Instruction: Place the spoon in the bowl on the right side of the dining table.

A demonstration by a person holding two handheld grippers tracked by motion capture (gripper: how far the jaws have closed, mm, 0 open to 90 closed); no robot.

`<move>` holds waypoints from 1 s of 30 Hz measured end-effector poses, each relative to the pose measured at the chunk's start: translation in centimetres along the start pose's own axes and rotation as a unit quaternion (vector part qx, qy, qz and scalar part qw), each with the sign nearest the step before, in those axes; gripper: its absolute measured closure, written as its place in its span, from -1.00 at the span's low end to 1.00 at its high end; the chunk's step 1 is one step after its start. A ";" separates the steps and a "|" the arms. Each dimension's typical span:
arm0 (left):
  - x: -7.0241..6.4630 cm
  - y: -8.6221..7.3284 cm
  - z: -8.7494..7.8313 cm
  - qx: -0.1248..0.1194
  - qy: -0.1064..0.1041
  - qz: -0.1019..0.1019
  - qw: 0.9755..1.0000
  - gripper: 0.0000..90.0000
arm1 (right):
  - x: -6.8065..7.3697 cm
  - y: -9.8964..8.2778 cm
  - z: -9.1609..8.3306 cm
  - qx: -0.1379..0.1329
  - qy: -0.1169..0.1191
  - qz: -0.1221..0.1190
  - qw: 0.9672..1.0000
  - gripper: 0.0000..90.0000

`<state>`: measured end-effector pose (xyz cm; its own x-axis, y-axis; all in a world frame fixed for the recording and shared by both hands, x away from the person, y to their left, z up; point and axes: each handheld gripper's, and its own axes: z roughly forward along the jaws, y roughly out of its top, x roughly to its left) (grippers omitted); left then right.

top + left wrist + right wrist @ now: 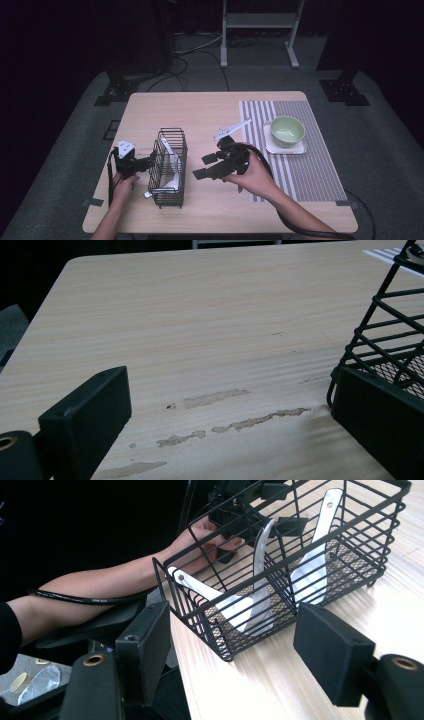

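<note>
A black wire basket [170,167] stands on the wooden table [200,107] and holds three white spoons [255,605]. One spoon's handle [148,194] pokes out through the basket's near left corner. My left gripper [146,164] is open at the basket's left side. In its own view, the left gripper [230,400] has bare table between its jaws, and the right jaw sits by the basket's corner [385,335]. My right gripper [204,166] is open just right of the basket, pointing at it. The right gripper [240,650] holds nothing, and the basket [280,570] lies a little ahead of it.
A green bowl [287,131] sits on a white square saucer [300,148] on a striped placemat [310,170] at the right. Worn patches [215,398] mark the tabletop. Cables and stand legs lie on the floor beyond the table.
</note>
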<state>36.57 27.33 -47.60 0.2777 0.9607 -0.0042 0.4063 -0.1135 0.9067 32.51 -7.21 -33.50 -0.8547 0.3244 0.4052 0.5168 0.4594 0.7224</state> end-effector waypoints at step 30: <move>0.1 0.0 0.0 -0.002 -0.001 -0.002 1.000 -0.96 | -0.3 2.3 2.1 0.011 0.002 0.029 1.000 -0.31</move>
<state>36.58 27.37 -47.61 0.2790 0.9603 -0.0081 0.4042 -0.1098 0.9081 34.08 -4.53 -33.08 -0.8240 0.3466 0.4483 0.5658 0.4590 0.6850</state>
